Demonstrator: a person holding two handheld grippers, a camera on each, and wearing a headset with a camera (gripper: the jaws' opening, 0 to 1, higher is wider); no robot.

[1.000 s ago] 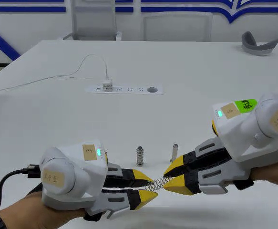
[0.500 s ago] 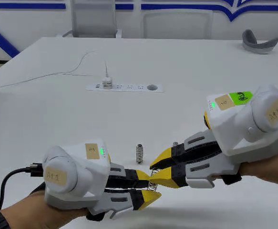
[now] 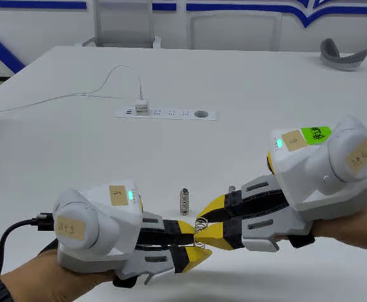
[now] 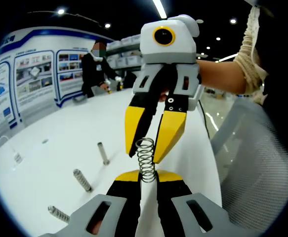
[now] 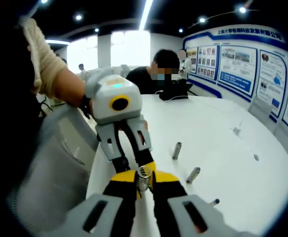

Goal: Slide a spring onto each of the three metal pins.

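A small steel spring [image 4: 145, 157] stands between the yellow tips of my left gripper [image 4: 144, 177], which is shut on its lower end. My right gripper [image 4: 146, 150] comes in from the opposite side, and its jaws close around the spring's upper end. In the head view the two grippers meet tip to tip over the near table edge, left gripper [image 3: 192, 246] below, right gripper [image 3: 203, 228] above, with the spring [image 3: 200, 225] between them. Just beyond stands a pin with a spring on it [image 3: 184, 200]. A bare pin [image 3: 231, 188] peeks out behind the right gripper. The right gripper view shows three pins [image 5: 177, 150].
The white table [image 3: 76, 145] stretches away from the grippers. A white power strip [image 3: 164, 114] with a plugged-in charger and cable lies at mid table. A grey curved object [image 3: 340, 55] lies at the far right. Chairs stand behind the far edge, and people sit in the background [image 5: 158, 74].
My right gripper has moved left, up to the left gripper's tips. The spring, stretched out between the two grippers a second ago, is now short and bunched between them.
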